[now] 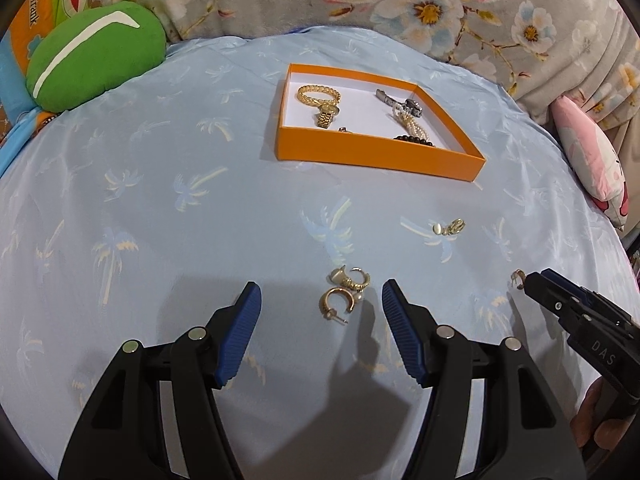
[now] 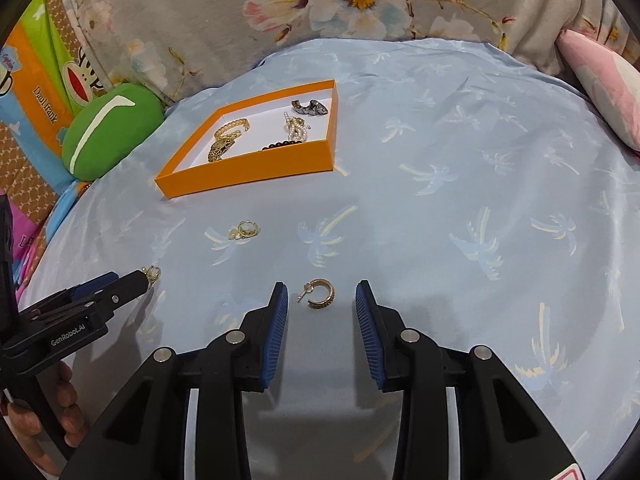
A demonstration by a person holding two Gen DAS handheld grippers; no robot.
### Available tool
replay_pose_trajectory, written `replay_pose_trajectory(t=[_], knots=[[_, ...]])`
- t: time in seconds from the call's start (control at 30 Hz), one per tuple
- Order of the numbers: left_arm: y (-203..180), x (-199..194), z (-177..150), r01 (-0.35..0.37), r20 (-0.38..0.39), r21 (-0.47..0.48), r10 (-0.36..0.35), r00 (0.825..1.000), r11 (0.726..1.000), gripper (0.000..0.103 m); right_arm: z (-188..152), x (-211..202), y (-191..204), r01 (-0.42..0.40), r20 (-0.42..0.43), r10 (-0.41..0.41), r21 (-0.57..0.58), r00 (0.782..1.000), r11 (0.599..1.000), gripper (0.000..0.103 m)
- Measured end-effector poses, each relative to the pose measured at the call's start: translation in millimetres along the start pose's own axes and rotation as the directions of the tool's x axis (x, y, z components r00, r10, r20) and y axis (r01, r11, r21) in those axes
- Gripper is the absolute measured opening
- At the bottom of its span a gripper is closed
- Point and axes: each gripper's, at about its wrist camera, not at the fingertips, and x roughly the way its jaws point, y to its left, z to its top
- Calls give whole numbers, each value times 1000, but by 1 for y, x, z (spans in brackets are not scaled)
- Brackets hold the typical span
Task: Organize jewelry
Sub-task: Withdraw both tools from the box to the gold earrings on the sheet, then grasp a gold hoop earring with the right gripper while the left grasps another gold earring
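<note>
Each claw (image 1: 322,300) is black plastic with ribbed blue pads (image 1: 240,336) and silver round screws; the side plates read "DAS" and "GenRobot.AI".

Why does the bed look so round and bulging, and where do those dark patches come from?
Left wrist view: the fisheye lens bows the blue sheet and darkens the corners; the left gripper casts a grey shadow. Right wrist view: same bulge, with shadow under the right gripper. Both views are sharp.
</note>
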Motion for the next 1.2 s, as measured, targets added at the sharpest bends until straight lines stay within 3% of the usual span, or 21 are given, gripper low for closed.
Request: replay_pose_trajectory(t=[0.27,0.73,0.93,1.03,1.2], knots=[[-4,-1,-4,7,-4,21,-7,1000,1000,61,1,4,15,-23,-3,23,-22,1000,1000,35],[-12,1,-6,-28,0,67,28,1000,997,58,3,11,6,46,-30,-46,7,999,999,35],[-12,1,-5,-33,6,72,32,999,997,47,6,17,14,88,-33,-89,-33,996,996,35],[-11,1,-5,-25,8,65,25,1000,998,38,6,17,17,100,-35,-101,-47,994,994,23],[-12,1,-5,-12,6,70,12,1000,997,20,5,17,16,100,-35,-101,-40,994,994,19]])
